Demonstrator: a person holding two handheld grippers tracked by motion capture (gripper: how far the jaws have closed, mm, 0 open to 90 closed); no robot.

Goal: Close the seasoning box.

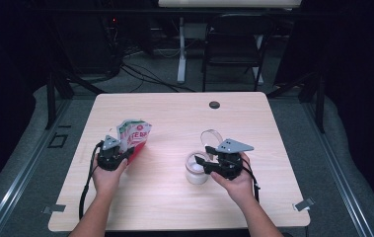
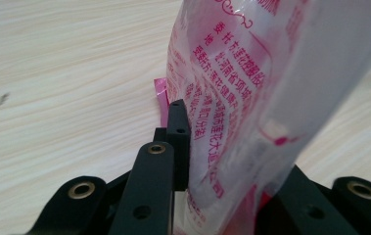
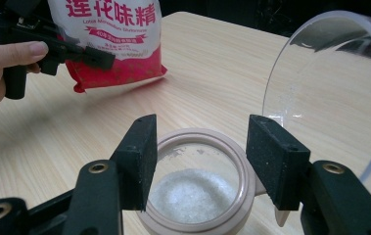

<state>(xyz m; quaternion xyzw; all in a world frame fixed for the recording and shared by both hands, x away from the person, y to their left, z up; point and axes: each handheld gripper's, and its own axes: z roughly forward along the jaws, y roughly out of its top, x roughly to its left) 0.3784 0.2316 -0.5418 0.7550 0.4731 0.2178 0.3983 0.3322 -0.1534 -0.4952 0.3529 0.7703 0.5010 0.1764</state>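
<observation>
Bag sits clamped in the left tool above the bench; right tool straddles the jar, jaws apart.

A pale wooden table is standing on grey carpet, a dark round grommet sitting near its far edge, a black folding chair waiting beyond.

Glossy plastic pouch; clear glass jar; matt wood-grain table.

Bright, evenly lit table, dark surroundings; blurred close-up bag.
</observation>
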